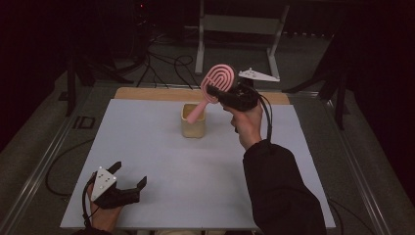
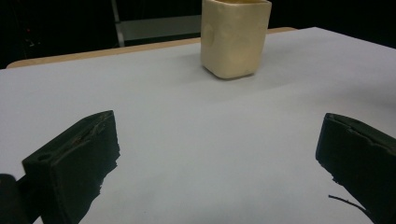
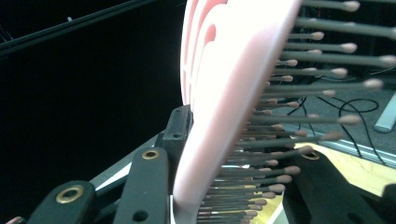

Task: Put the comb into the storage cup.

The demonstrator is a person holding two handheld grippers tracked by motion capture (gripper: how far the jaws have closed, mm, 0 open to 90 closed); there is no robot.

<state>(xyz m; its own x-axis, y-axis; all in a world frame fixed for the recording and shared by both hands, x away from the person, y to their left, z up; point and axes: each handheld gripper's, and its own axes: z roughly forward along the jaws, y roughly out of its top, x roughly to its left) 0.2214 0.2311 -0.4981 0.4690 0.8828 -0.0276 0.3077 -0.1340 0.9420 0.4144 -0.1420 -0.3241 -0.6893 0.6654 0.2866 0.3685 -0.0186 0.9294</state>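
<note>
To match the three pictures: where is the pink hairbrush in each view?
High view: pink hairbrush at upper centre, held by the right gripper, handle tip over the cream cup.
Left gripper view: not in it; the cream cup sits top centre.
Right gripper view: hairbrush fills the centre, bristles right.
Shared landmark: the white table.

Smooth pink plastic hairbrush point(image 1: 215, 85); matt cream cup point(image 1: 193, 121); matt white tabletop point(image 1: 161, 156).
</note>
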